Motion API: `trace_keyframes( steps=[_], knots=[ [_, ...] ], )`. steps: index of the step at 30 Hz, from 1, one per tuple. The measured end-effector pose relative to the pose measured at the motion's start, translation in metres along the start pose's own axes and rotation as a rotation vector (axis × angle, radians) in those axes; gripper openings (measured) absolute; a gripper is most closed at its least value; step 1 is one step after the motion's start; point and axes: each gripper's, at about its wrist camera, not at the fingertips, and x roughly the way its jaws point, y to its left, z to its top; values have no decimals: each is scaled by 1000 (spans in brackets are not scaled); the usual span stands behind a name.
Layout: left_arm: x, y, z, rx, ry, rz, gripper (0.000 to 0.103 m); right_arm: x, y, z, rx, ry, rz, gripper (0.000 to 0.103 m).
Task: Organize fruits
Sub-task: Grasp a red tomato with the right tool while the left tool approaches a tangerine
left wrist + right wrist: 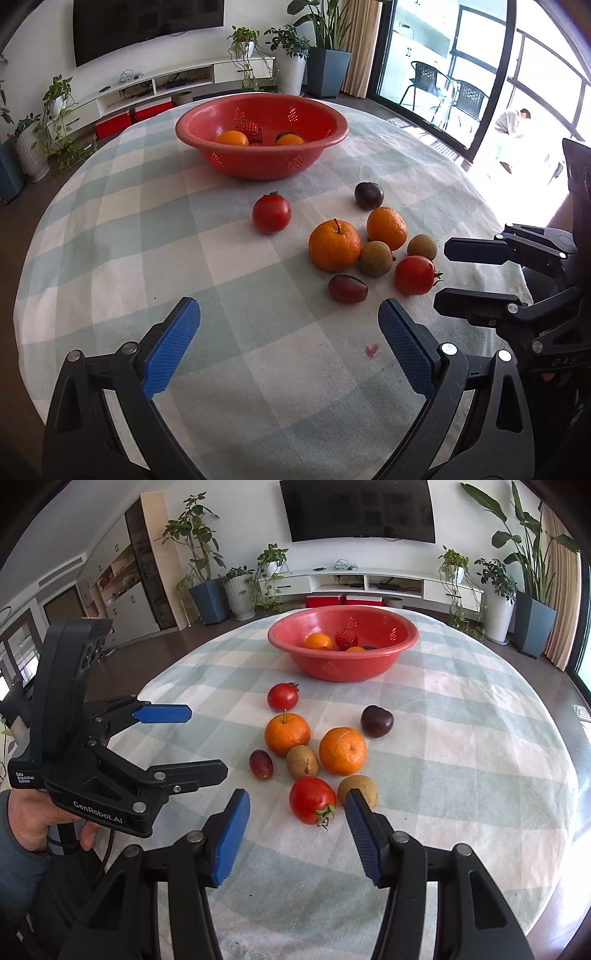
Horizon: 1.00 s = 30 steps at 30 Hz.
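Fruits [312, 800] loose before a red bowl [343, 664]; "GenRobot.AI"-marked left gripper [207, 740] and right gripper [295, 805] both spread, empty.

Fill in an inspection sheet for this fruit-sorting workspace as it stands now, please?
Surface: round table under a checked cloth, with a small red stain.
Job's things: red basket holding two oranges and a strawberry, with a dark fruit only partly seen. Loose on the cloth: two tomatoes, two oranges, two kiwis, a plum and a grape.
Clutter: nothing seen.
Grippers: left gripper open, empty; right gripper open, empty, with the near tomato just beyond its fingertips.
Cables: a cable below the left handle in the right wrist view.
Surroundings: wall TV, potted plants, balcony chairs, a seated person.
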Motion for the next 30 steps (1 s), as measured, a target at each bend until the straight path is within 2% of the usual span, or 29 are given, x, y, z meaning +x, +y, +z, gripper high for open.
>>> trace_keyframes(
  steps=[3, 13, 15, 25, 30],
  knots=[
    [0, 6, 0, -29, -6, -14, 98, 6, 6, 2, -48, 12, -14, 49],
    [-5, 13, -1, -61, -37, -47, 98, 24, 18, 6, -268, 94, -137, 46],
    [-6, 15, -1, -70, -43, -51, 98, 24, 15, 5, -303, 99, -151, 40],
    [-7, 17, -1, -82, -51, -63, 98, 37, 36, -4, -505, 178, -193, 39],
    [-6, 15, -3, -67, -46, -63, 98, 33, 32, -3, -471, 172, -191, 34]
  ],
)
